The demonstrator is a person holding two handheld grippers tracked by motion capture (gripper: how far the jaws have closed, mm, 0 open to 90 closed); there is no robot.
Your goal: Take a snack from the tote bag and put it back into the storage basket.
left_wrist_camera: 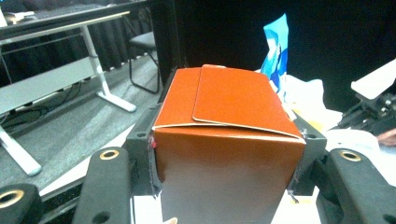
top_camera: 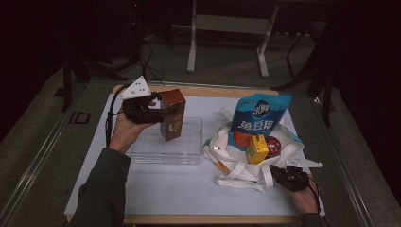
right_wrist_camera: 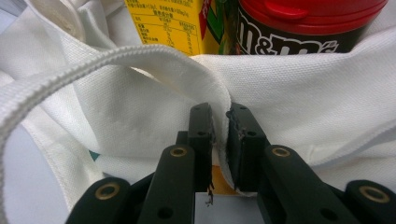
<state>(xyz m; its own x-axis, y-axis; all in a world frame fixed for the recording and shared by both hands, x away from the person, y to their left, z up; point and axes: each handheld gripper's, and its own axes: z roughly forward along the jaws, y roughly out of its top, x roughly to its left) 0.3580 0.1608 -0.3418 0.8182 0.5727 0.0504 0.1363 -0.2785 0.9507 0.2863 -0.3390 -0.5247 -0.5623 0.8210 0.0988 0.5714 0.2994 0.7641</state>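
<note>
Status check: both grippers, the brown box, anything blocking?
Left gripper clamped on brown box, above clear tray. Right gripper pinching white tote bag rim. Nothing blocking.

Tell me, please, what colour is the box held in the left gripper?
The box is reddish brown, a rusty orange on top; the left gripper view shows it best.

box (top_camera: 172, 115) over tray (top_camera: 189, 153) | bag (top_camera: 236, 165) right of tray

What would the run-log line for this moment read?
left gripper: shut on brown box, above clear tray | right gripper: shut on white bag rim
</note>
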